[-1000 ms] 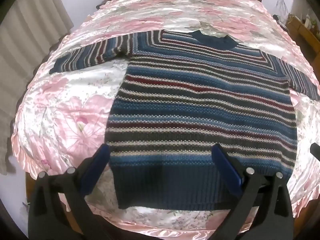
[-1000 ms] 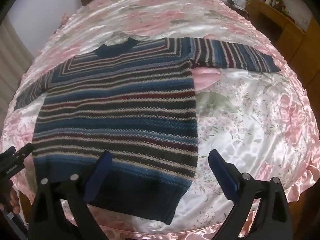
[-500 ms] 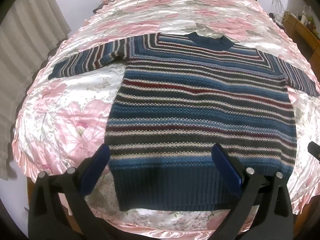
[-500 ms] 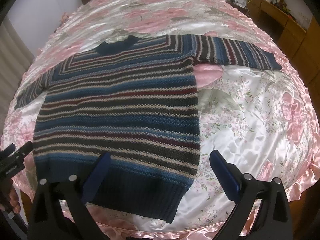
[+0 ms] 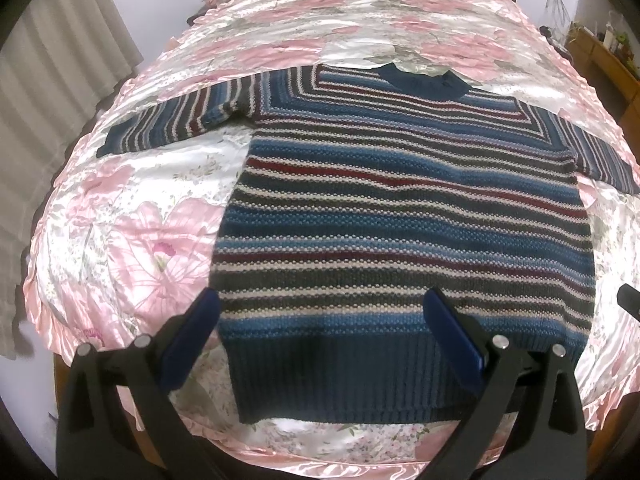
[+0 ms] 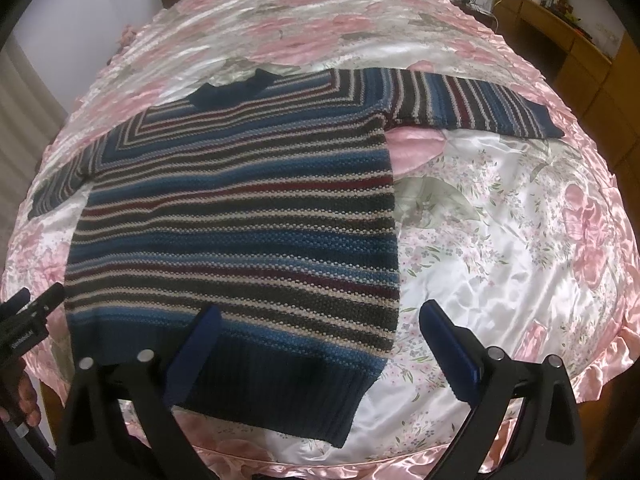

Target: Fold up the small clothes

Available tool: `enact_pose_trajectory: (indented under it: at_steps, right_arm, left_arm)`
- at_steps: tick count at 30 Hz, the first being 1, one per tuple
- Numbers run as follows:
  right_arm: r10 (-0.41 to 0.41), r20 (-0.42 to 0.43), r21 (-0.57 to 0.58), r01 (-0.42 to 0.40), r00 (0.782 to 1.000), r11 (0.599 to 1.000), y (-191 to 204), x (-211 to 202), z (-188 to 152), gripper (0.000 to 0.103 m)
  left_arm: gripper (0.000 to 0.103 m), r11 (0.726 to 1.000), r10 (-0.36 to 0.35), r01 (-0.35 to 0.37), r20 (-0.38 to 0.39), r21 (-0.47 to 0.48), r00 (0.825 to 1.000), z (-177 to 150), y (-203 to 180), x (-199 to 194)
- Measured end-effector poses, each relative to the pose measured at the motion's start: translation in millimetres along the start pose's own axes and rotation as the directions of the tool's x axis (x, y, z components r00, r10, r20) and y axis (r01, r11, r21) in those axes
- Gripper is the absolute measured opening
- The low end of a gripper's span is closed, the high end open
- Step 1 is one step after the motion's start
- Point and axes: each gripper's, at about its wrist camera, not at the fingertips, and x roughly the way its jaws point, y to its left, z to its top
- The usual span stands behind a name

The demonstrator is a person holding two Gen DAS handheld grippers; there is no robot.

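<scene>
Both grippers, left gripper (image 5: 320, 336) and right gripper (image 6: 320, 338), hover with fingers spread wide, empty, near the hem of the striped sweater (image 5: 400, 220) lying flat on the bed (image 5: 132, 220).

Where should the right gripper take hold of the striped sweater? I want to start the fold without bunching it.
Probably the cuff of the outstretched sleeve on the right gripper's side. The striped sweater lies flat, face up on the bedspread, so the sleeve end is a free edge. Come in low from the outer right, pinching the edge so it can swing across the body.
</scene>
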Motion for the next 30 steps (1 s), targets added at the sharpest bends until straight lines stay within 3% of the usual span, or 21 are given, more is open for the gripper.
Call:
enact_pose_trajectory:
  at_steps: [30]
  right_arm:
    - [-0.004, 0.004, -0.003, 0.004, 1.000, 1.000, 0.8, -1.5, 3.8, 0.100]
  left_arm:
    - [0.101, 1.000, 0.002, -0.002, 0.003, -0.001, 1.000, 1.3, 1.5, -1.3]
